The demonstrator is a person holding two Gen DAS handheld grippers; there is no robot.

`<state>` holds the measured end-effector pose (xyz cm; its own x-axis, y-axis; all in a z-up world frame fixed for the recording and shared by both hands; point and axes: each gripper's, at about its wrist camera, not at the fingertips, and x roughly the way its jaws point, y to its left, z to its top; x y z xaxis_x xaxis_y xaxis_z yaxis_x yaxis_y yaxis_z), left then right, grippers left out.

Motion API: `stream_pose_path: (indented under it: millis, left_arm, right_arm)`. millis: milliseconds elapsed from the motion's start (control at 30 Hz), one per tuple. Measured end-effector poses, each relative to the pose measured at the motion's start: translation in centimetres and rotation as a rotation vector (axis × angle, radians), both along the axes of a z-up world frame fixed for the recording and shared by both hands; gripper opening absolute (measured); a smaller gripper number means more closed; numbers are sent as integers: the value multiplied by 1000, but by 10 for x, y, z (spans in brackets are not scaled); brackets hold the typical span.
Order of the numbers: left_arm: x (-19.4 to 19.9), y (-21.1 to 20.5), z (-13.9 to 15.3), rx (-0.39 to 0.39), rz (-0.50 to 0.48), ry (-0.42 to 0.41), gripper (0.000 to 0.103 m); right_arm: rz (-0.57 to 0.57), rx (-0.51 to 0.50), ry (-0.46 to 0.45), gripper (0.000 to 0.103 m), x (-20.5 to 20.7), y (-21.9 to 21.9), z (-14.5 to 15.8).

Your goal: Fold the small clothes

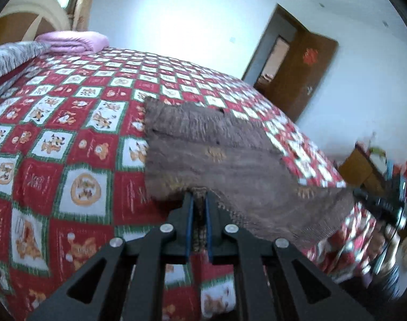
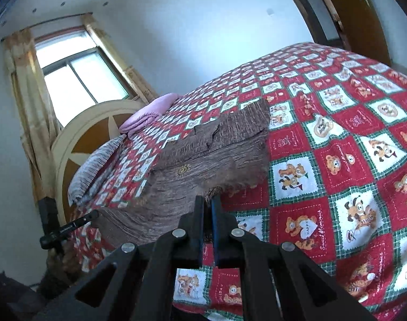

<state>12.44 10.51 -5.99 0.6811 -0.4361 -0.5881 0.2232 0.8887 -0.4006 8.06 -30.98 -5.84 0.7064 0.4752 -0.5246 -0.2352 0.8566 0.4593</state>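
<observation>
A brown knitted garment [image 1: 217, 149] with small orange motifs lies spread on the red, white and green checked bedspread [image 1: 69, 139]. My left gripper [image 1: 199, 196] is shut on the garment's near left corner, lifted a little off the bed. My right gripper [image 2: 207, 200] is shut on the near right corner of the same garment [image 2: 203, 160]. The near edge hangs stretched between the two grippers. The right gripper shows at the right of the left wrist view [image 1: 377, 203], and the left gripper at the left of the right wrist view [image 2: 69, 227].
A folded pink blanket [image 1: 72, 41] and a grey striped pillow [image 1: 13, 56] lie at the bed's head by a round headboard [image 2: 77, 144]. A window with curtains [image 2: 77, 77] is behind. A brown door [image 1: 305, 72] stands open. A wooden cabinet [image 1: 364, 168] stands beside the bed.
</observation>
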Motion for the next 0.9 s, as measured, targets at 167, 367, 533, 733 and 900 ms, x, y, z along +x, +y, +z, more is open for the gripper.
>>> stream_pose_path:
  millis: [167, 367, 533, 733, 900]
  left_arm:
    - [37, 8, 11, -19, 34, -14, 8]
    - [86, 3, 19, 19, 51, -33, 8]
    - [133, 5, 22, 19, 79, -24, 8]
    - [192, -4, 23, 71, 84, -28, 8]
    - [251, -20, 1, 159, 92, 4, 8]
  right_arm:
    - [-25, 3, -19, 4, 31, -4, 14]
    - [-25, -9, -43, 4, 89, 5, 36]
    - [-32, -26, -48, 4, 146, 11, 49]
    - [-45, -64, -32, 4, 217, 19, 52]
    - [-84, -73, 27, 4, 279, 18, 28]
